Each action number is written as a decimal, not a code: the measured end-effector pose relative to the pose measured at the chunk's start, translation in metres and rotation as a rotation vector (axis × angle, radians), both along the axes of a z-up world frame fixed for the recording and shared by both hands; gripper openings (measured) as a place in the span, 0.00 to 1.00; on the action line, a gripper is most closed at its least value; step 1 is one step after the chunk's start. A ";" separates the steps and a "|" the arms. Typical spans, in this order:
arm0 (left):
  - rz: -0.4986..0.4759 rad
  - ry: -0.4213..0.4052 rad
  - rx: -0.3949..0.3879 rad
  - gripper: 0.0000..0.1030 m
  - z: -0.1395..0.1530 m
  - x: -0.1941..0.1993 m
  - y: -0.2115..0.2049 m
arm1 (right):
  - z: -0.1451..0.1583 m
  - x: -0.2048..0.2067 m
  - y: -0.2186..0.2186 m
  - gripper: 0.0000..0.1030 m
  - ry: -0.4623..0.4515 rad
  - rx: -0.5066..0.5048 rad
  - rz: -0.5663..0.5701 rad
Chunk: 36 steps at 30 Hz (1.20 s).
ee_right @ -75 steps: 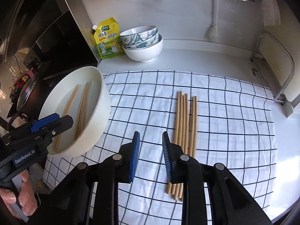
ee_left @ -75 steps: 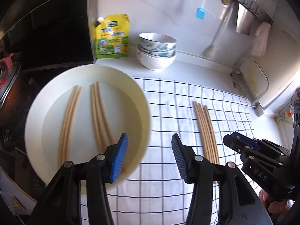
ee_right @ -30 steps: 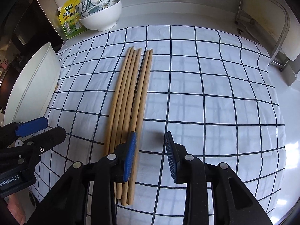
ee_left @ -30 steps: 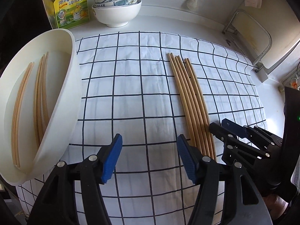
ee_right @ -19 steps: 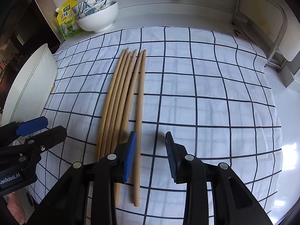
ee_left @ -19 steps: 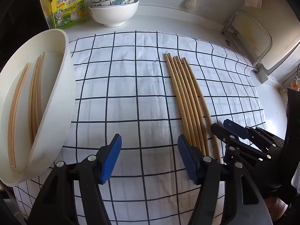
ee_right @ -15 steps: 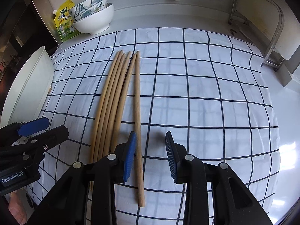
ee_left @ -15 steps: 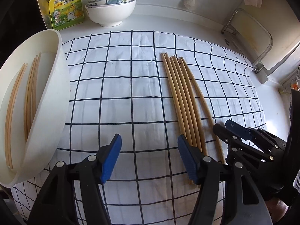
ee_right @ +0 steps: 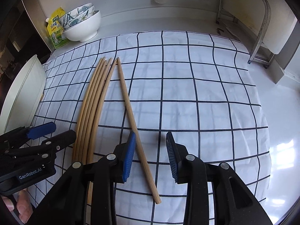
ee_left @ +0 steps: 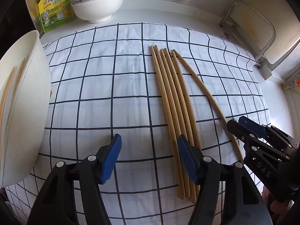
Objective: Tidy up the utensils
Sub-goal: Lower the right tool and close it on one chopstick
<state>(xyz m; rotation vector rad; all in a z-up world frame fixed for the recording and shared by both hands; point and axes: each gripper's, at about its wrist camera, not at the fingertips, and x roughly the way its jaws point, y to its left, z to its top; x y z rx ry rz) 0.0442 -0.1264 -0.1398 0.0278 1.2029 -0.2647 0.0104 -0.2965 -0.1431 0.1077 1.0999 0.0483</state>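
Left wrist view: your left gripper (ee_left: 148, 159) hung wide open w/ nothing in it, low over the checked cloth (ee_left: 93, 93), right pad just beside the bundle of chopsticks (ee_left: 172, 103). One stray chopstick (ee_left: 204, 91) was splayed off to the right, its near end running under your right gripper (ee_left: 245, 129), which read "DAS" on the body. The white basin (ee_left: 24, 112) sat tilted at the cloth's left edge w/ more chopsticks (ee_left: 7, 86) inside. At the back, a yellow seasoning pouch (ee_left: 54, 5) w/ Chinese print, partly legible, approx "鸡精调味料", next to stacked bowls (ee_left: 97, 1). Right wrist view: your right gripper (ee_right: 150, 155) was about half open, empty, straddling the stray chopstick (ee_right: 131, 116), left pad touching or nearly so; can't tell which. Risk, imo: close off-centre and that round stick rolls or pivots out, or the left pad nudges it back into the bundle (ee_right: 93, 103). Cloth could bunch if you dipped too low. Left gripper (ee_right: 37, 131) body read "GenRobot.AI".
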 end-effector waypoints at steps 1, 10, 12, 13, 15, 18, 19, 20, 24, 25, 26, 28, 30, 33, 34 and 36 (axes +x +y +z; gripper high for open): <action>-0.003 -0.003 0.006 0.60 -0.001 0.000 -0.001 | 0.000 -0.001 0.000 0.31 -0.001 0.001 0.001; -0.003 -0.028 0.069 0.61 -0.003 0.001 -0.006 | 0.004 -0.001 -0.003 0.31 -0.022 0.011 -0.005; -0.008 -0.032 0.099 0.57 -0.005 0.001 -0.008 | 0.004 0.000 -0.002 0.31 -0.022 0.012 -0.003; -0.009 -0.033 0.098 0.57 -0.005 0.001 -0.007 | 0.004 0.000 -0.002 0.31 -0.022 0.010 -0.001; -0.003 -0.033 0.091 0.57 -0.005 0.001 -0.003 | 0.004 -0.001 -0.001 0.31 -0.025 0.006 0.006; 0.007 -0.034 0.111 0.58 -0.005 0.001 0.005 | 0.005 -0.001 0.000 0.31 -0.027 0.000 0.013; 0.013 -0.031 0.114 0.58 -0.005 0.001 0.009 | 0.005 -0.001 0.001 0.31 -0.029 -0.002 0.015; 0.020 -0.027 0.116 0.58 -0.005 0.000 0.014 | 0.005 0.000 0.001 0.31 -0.030 -0.003 0.016; 0.044 -0.023 0.121 0.57 -0.004 -0.001 0.025 | 0.005 0.002 0.002 0.31 -0.032 -0.004 0.027; 0.047 -0.023 0.123 0.57 -0.004 0.001 0.025 | 0.005 0.003 0.002 0.31 -0.033 -0.005 0.032; 0.046 -0.025 0.122 0.58 -0.004 0.002 0.025 | 0.005 0.004 0.003 0.31 -0.033 -0.008 0.038; 0.045 -0.032 0.119 0.60 -0.002 0.005 0.021 | 0.005 0.005 0.006 0.31 -0.034 -0.016 0.050; 0.040 -0.038 0.110 0.61 -0.002 0.010 0.016 | 0.004 0.007 0.009 0.31 -0.034 -0.020 0.062; 0.028 -0.048 0.119 0.61 -0.003 0.017 0.007 | 0.002 0.010 0.014 0.31 -0.032 -0.037 0.077; 0.026 -0.047 0.122 0.61 -0.004 0.019 0.005 | 0.001 0.012 0.016 0.31 -0.033 -0.044 0.083; 0.028 -0.053 0.116 0.61 -0.004 0.021 0.004 | 0.000 0.014 0.020 0.31 -0.035 -0.061 0.096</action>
